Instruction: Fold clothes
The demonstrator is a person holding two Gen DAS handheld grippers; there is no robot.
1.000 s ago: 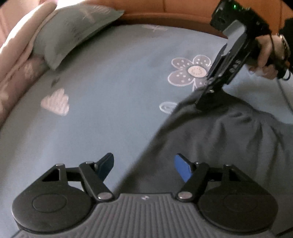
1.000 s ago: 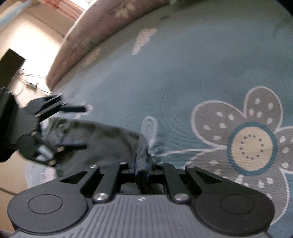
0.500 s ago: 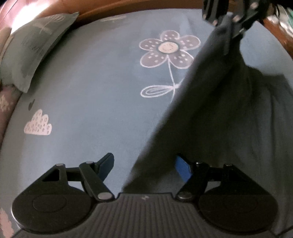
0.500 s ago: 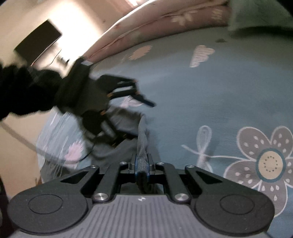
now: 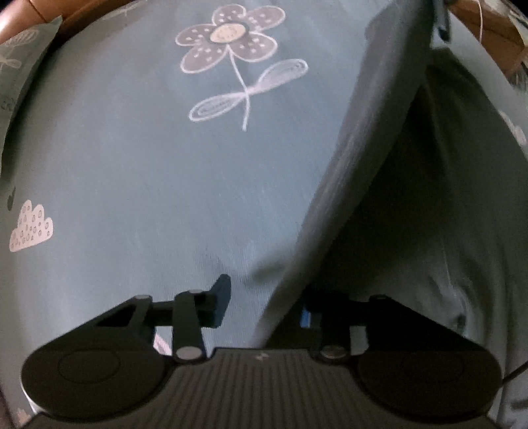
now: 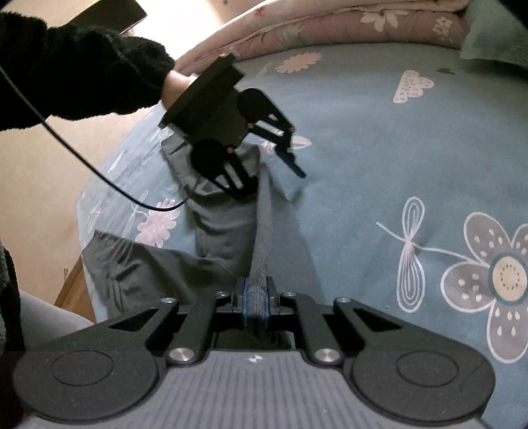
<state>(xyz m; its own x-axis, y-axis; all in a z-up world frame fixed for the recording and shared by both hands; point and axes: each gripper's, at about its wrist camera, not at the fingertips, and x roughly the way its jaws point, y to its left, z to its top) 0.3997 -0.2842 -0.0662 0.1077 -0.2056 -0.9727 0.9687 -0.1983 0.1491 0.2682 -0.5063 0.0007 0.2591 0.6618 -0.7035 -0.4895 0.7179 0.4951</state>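
A dark grey garment (image 5: 412, 198) lies on the blue flowered bed sheet (image 5: 148, 165). One edge of it is pulled up into a taut band. My right gripper (image 6: 255, 297) is shut on that edge, with a strip of cloth pinched between its blue pads. My left gripper (image 5: 264, 307) points steeply down at the other end of the band. Its jaws are closing with the cloth edge between them. The left fingertip (image 5: 222, 297) stands clear of the cloth; the right one is half hidden under it. The right wrist view shows the left gripper (image 6: 270, 181) astride the garment (image 6: 224, 237).
A grey-green pillow (image 5: 23, 66) and a wooden headboard (image 5: 99, 13) lie at the far left. A pink flowered quilt (image 6: 330, 29) runs along the bed's far side. A black sleeve (image 6: 82, 66) and a trailing cable (image 6: 82, 158) hang over the bed's left edge.
The right gripper rose and carried the garment's edge up, stretching it taut. The left gripper rolled to point more steeply down, and its jaws narrowed around the cloth edge.
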